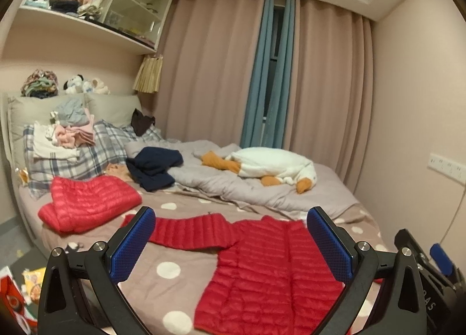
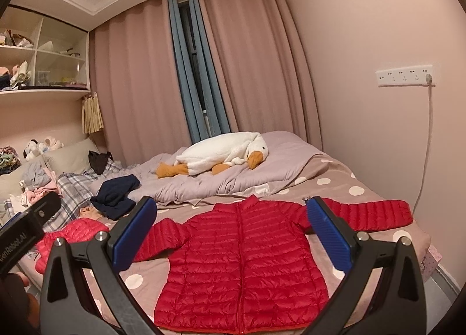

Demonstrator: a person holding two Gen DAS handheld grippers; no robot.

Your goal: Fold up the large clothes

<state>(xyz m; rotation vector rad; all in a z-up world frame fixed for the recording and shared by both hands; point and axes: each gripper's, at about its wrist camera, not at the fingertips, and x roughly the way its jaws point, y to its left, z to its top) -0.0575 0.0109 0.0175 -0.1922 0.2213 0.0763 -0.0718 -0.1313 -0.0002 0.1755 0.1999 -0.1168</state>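
A red quilted puffer jacket (image 2: 241, 259) lies flat on the polka-dot bed (image 2: 343, 183), front up, zipped, both sleeves spread out sideways. It also shows in the left wrist view (image 1: 262, 271). My left gripper (image 1: 230, 218) is open and empty, held above the jacket's left sleeve and body. My right gripper (image 2: 231, 209) is open and empty, held above the jacket's chest. A second, lighter red puffer jacket (image 1: 90, 203) lies crumpled at the bed's left edge.
A dark navy garment (image 1: 154, 167), a plush goose (image 2: 224, 154) on a rumpled grey duvet (image 2: 209, 180), and a pile of clothes (image 1: 67, 133) on plaid pillows lie further back. The wall with a socket strip (image 2: 404, 77) runs along the right. Curtains hang behind.
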